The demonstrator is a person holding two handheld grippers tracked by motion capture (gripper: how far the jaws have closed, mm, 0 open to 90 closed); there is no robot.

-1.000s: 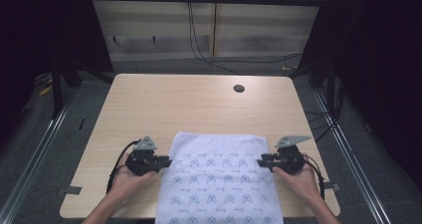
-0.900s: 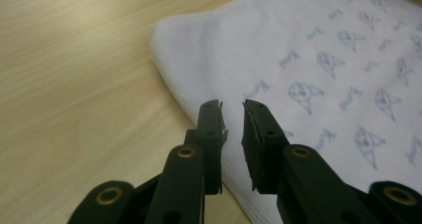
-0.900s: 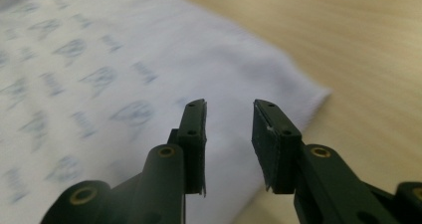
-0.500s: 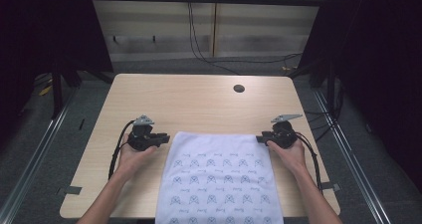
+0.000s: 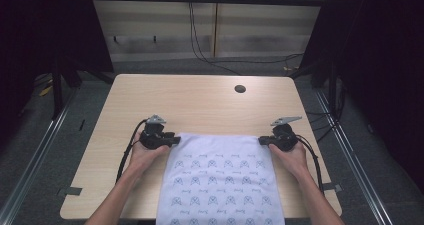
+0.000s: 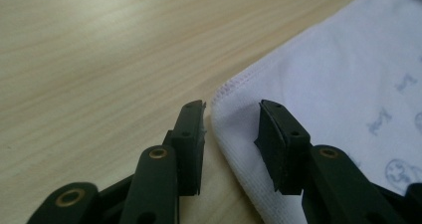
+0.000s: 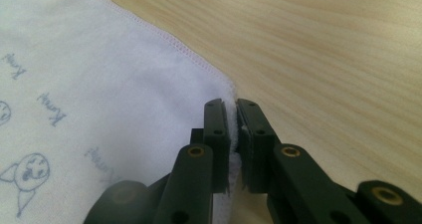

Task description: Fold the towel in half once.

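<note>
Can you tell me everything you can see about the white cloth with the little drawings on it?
The white cloth looks soft, with a stitched hem and small blue-grey drawings and scribbled words. It lies flat on the wooden table, its near end over the table's front edge. The right gripper is pinching one far corner. The left gripper has just been opening, with the other far corner lying loose between its jaws.

The white cloth point(image 7: 89, 84) carries small grey printed words beside cartoon faces, but they are too blurred to read.
</note>
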